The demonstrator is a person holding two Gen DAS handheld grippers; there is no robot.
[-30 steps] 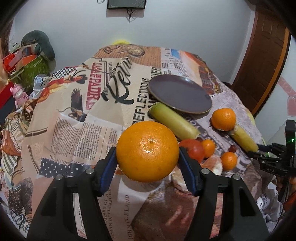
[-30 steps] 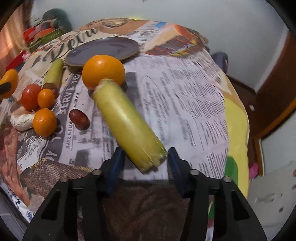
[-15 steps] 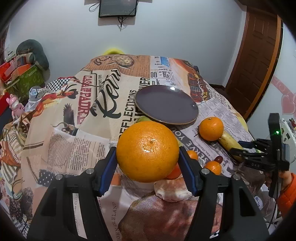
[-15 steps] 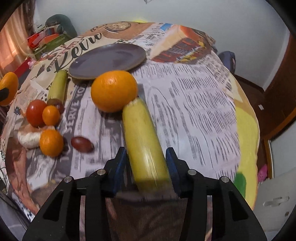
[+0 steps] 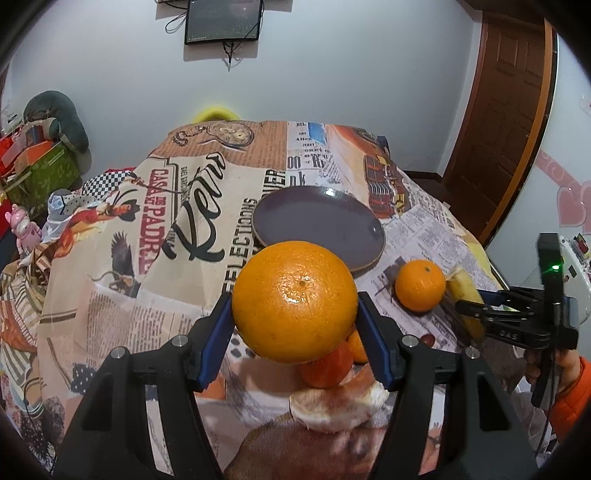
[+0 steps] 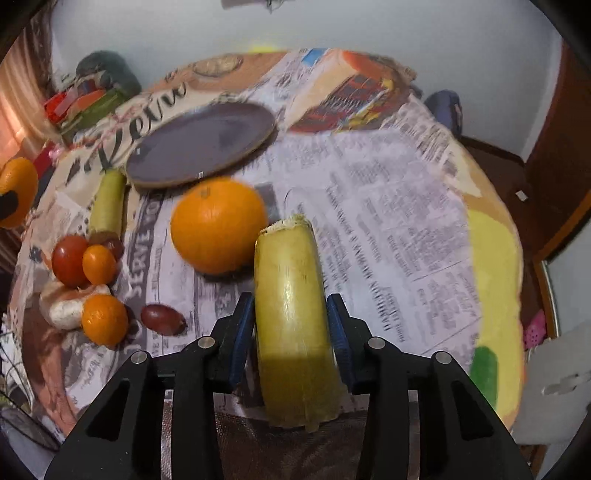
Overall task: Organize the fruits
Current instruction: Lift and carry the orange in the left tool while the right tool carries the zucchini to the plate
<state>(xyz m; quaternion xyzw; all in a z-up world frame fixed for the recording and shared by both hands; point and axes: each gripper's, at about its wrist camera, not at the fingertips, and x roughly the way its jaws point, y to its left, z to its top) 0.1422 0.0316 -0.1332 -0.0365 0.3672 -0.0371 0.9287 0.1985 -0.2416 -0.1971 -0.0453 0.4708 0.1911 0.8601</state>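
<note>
- A white-walled room with a brown door is enclosing a tabletop that is wearing a newspaper-print cloth; a dark purple plate is lying bare near its middle.
- The left tool is holding a large orange clear of the cloth, blue pads pressing both flanks. The plate is lying straight ahead, just beyond the fruit, so the left hand is looking nearer to it.
- The right tool, jaws having just been closing, is clamping a yellow-green sugarcane piece near its back half, the long axis running forward along the fingers toward the far rim.
- From that tool the plate is lying ahead and to the left, with a second orange sitting between.
- The right wrist view alone is showing another cane piece, a tomato, two small citrus fruits and a grape clustered left; the left wrist view alone is showing the right tool from the side and a wall screen.
</note>
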